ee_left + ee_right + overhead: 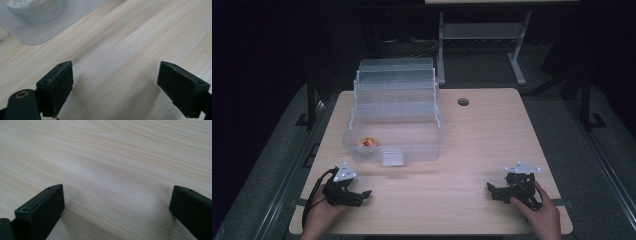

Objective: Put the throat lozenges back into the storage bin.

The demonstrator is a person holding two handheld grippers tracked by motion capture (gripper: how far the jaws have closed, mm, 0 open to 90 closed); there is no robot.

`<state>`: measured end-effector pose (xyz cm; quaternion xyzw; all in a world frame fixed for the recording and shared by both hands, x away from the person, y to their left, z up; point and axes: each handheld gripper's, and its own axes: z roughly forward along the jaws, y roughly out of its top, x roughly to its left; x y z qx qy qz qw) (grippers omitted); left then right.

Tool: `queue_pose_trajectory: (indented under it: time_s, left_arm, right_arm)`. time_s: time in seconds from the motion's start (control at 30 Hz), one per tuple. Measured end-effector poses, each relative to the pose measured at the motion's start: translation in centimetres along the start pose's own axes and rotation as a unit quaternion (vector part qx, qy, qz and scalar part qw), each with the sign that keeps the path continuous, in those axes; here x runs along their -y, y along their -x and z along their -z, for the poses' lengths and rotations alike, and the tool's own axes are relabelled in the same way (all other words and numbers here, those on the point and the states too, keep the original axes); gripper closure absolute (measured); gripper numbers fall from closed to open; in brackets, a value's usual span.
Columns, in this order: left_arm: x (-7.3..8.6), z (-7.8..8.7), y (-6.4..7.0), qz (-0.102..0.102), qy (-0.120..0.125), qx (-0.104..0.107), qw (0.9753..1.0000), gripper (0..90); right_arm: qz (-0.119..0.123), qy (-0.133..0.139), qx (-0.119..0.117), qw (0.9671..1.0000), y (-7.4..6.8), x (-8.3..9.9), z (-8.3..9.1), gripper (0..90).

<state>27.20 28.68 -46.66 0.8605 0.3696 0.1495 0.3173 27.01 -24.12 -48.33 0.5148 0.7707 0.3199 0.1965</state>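
Note:
A clear plastic organiser box with stepped tiers stands open at the table's back left. A small red and yellow object lies in its bottom front-left corner. My left gripper rests on the table near the front left edge, held by a hand, jaws wide open and empty. In the left gripper view bare wood lies between the jaws, and the box's corner shows at top left. My right gripper rests near the front right, open, over bare wood in the right gripper view.
The light wooden table has a round cable hole at the back. Beyond its far edge stands a grey metal frame on a dark floor. The box's front latch faces the person.

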Motion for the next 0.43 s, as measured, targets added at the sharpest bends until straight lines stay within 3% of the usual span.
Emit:
queue_pose_trajectory:
  time_s: [0.3,0.43]
  left_arm:
    - [0.81,-0.31,-0.09,-0.004,0.040,0.015,0.9991,11.0]
    - [0.84,-0.32,-0.10,-0.004,0.041,0.016,0.9990,11.0]
  right_arm:
    - [0.000,0.000,0.000,1.0000,0.00,0.00,0.00,0.0]
    - [0.000,0.000,0.000,1.0000,0.00,0.00,0.00,0.0]
